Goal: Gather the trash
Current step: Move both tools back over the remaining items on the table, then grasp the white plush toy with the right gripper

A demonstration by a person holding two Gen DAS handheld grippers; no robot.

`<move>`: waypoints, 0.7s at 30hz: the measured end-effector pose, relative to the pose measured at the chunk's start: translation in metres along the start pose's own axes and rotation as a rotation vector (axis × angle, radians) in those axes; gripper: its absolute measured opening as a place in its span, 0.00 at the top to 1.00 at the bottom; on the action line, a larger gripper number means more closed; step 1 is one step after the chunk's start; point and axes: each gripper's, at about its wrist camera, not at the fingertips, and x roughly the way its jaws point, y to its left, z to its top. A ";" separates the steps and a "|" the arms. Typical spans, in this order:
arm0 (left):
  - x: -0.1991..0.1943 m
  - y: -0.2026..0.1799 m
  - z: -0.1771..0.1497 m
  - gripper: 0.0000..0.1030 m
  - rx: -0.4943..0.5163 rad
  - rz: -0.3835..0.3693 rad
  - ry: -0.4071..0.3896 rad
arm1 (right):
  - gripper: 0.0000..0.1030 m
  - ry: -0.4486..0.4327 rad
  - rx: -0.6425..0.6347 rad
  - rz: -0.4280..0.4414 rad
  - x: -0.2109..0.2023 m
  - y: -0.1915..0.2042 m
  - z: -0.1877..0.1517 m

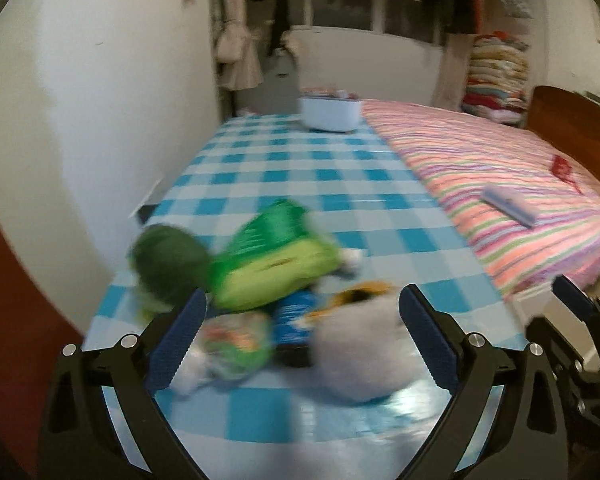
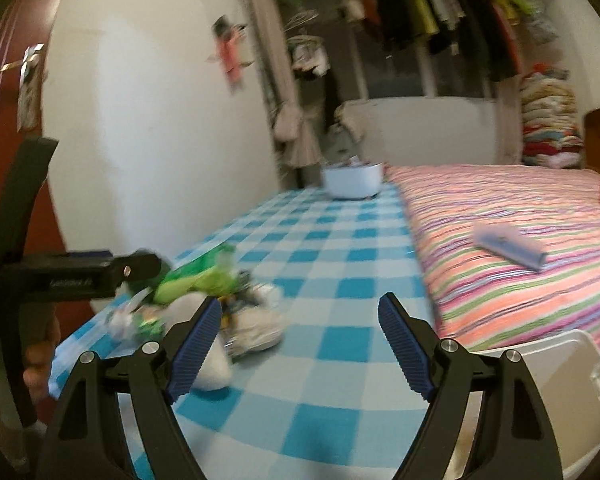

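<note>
While both views were smeared by blur, the trash pile (image 1: 268,300) could still be made out at the near left end of the blue-checked tablecloth (image 1: 320,168). From the left wrist camera the left gripper (image 1: 302,308) stood wide apart, its blue pads (image 1: 184,340) flanking the heap without pressing on anything. A green snack bag (image 1: 272,252) lay with its long axis running from about eight o'clock to two o'clock, its darker crimped end pointing toward two. A dark green lump (image 1: 168,264) sat at its nine o'clock side, a blue wrapper (image 1: 294,316) and a crumpled white wad (image 1: 360,356) toward six o'clock; which touched which the blur hid.

From the right wrist camera the right gripper (image 2: 300,332) was also spread, nothing between its jaws, with the pile at its ten o'clock. A white tub (image 1: 330,114) stood at the far end of the cloth, at twelve o'clock. A striped bedspread (image 1: 500,184) filled the three o'clock side, a flat pale booklet (image 1: 510,202) lying on it. A white plastic bin (image 2: 560,392) showed at five o'clock.
</note>
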 end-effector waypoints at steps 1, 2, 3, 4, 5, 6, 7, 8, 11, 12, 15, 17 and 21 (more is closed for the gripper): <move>0.001 0.012 -0.002 0.07 -0.018 0.021 0.005 | 0.24 0.017 -0.017 0.018 0.005 0.008 -0.002; 0.003 0.026 -0.004 0.07 -0.041 0.038 0.013 | 0.24 0.027 -0.030 0.029 0.007 0.013 -0.005; 0.006 0.036 -0.006 0.07 -0.061 0.049 0.025 | 0.24 0.041 -0.053 0.043 0.011 0.021 -0.008; 0.009 0.049 -0.008 0.07 -0.085 0.058 0.038 | 0.24 0.063 -0.077 0.058 0.016 0.030 -0.011; 0.012 0.060 -0.010 0.07 -0.110 0.064 0.052 | 0.24 0.087 -0.103 0.070 0.021 0.039 -0.014; 0.015 0.069 -0.012 0.07 -0.131 0.065 0.065 | 0.24 0.098 -0.116 0.074 0.025 0.044 -0.015; 0.018 0.078 -0.014 0.07 -0.150 0.064 0.080 | 0.24 0.113 -0.133 0.081 0.030 0.052 -0.018; 0.020 0.084 -0.016 0.07 -0.162 0.060 0.090 | 0.24 0.125 -0.141 0.088 0.034 0.056 -0.020; 0.030 0.093 -0.023 0.07 -0.181 0.055 0.138 | 0.24 0.170 -0.165 0.096 0.049 0.071 -0.025; 0.032 0.095 -0.025 0.07 -0.183 0.048 0.147 | 0.24 0.185 -0.170 0.106 0.053 0.076 -0.027; 0.039 0.100 -0.029 0.07 -0.190 0.037 0.182 | 0.24 0.220 -0.187 0.105 0.065 0.088 -0.030; 0.040 0.102 -0.031 0.07 -0.195 0.031 0.191 | 0.24 0.242 -0.190 0.115 0.076 0.093 -0.031; 0.039 0.107 -0.032 0.07 -0.208 0.030 0.197 | 0.24 0.279 -0.201 0.091 0.094 0.098 -0.030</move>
